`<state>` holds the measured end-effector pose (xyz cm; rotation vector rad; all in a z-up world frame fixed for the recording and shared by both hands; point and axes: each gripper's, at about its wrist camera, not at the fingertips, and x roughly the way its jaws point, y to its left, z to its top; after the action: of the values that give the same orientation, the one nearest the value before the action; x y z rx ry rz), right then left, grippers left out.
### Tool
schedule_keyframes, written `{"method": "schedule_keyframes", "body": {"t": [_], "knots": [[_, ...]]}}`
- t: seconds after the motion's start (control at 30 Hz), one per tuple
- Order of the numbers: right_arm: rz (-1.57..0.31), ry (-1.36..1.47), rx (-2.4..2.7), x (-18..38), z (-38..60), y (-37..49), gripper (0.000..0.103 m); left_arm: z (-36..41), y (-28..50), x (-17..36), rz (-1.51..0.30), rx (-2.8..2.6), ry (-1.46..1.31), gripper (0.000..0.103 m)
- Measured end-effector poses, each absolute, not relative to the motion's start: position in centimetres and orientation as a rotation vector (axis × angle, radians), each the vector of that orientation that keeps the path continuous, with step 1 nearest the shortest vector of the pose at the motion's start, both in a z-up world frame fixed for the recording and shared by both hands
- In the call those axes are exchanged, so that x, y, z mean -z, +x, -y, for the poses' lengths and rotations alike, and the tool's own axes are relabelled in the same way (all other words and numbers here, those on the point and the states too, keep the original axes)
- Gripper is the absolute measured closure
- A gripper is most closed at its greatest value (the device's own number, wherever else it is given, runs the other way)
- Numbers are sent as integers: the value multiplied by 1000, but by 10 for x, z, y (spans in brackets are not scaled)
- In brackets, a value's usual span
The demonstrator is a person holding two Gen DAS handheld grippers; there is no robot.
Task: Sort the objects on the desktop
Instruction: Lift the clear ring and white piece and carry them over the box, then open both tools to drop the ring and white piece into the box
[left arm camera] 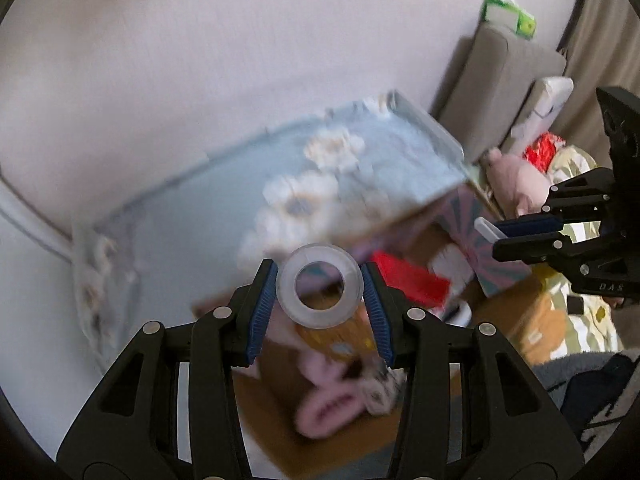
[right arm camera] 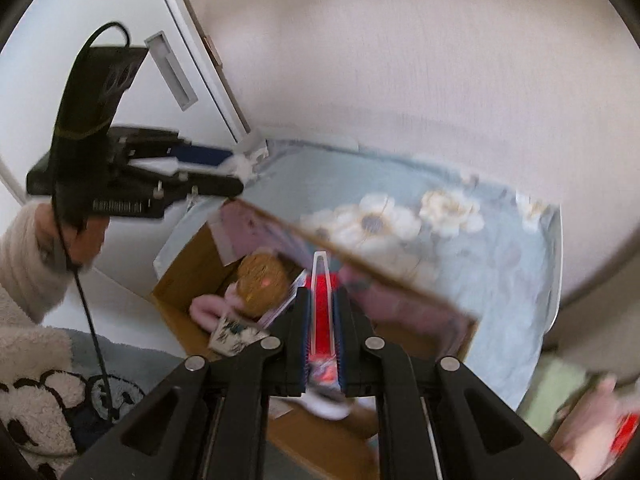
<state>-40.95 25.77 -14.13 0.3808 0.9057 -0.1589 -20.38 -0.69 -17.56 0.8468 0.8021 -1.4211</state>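
Two grippers are both loaded: your left gripper (left arm camera: 320,292) pinches a clear tape roll (left arm camera: 320,291) between its blue pads, your right gripper (right arm camera: 322,320) is clamped tight on a thin white strip (right arm camera: 321,276). Below them sits an open cardboard box (right arm camera: 180,312) holding pink plush things; beyond it lies the blue floral cloth (right arm camera: 460,248)

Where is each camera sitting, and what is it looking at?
Left wrist: on the left gripper, looking down past its clear tape ring into the cardboard box; the right gripper shows.
Right wrist: on the right gripper, shut on a thin white piece; the left hand shows.
Shared: box, floral blue table.
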Motion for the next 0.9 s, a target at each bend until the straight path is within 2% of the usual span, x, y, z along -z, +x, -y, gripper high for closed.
{"method": "schedule_keyframes", "body": {"t": [0.27, 0.9], "knots": [[-972, 418, 207, 176, -291, -402, 93, -28, -216, 208, -831, 1320, 887, 63], [-1098, 467, 476, 193, -291, -402, 93, -21, -217, 214, -856, 1281, 964, 63]]}}
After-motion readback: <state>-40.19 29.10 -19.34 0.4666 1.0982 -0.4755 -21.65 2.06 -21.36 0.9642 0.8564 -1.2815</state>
